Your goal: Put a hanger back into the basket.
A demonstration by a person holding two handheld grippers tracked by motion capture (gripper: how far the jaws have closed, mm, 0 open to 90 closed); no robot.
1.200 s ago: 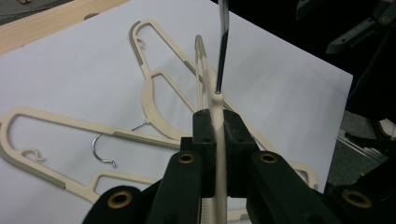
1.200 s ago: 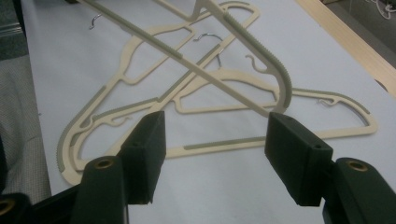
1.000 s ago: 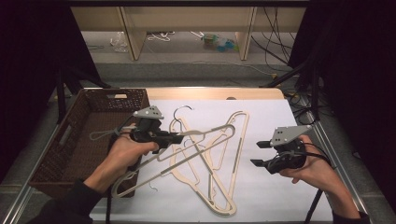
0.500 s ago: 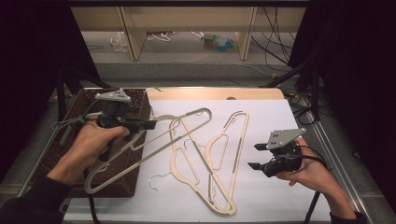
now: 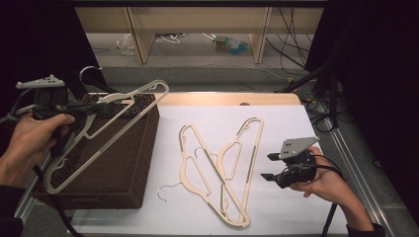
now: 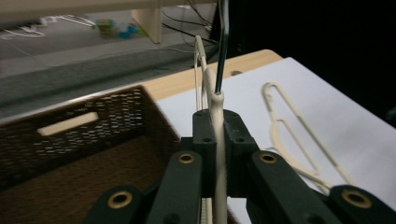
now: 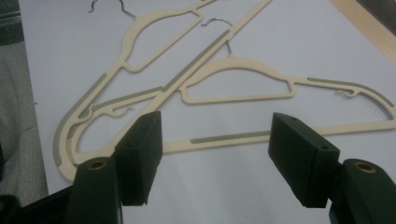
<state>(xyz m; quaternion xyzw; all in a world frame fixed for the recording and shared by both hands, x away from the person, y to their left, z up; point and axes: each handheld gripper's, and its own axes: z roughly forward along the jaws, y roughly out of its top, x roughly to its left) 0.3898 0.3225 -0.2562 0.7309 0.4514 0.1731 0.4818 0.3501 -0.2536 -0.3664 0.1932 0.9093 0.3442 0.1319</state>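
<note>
cream hanger (image 5: 106, 126) stays clamped at its neck in the left gripper (image 5: 106, 107); operator lowers it flat into the wicker basket (image 5: 106, 180) before releasing. right gripper (image 5: 269, 168) waits wide, empty.

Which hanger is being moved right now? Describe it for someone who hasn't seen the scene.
Find the dark woven basket at the table's left. Above it, the left gripper is shut on a cream hanger near its metal hook. The other two hangers lie flat and overlapping on the white sheet.
</note>
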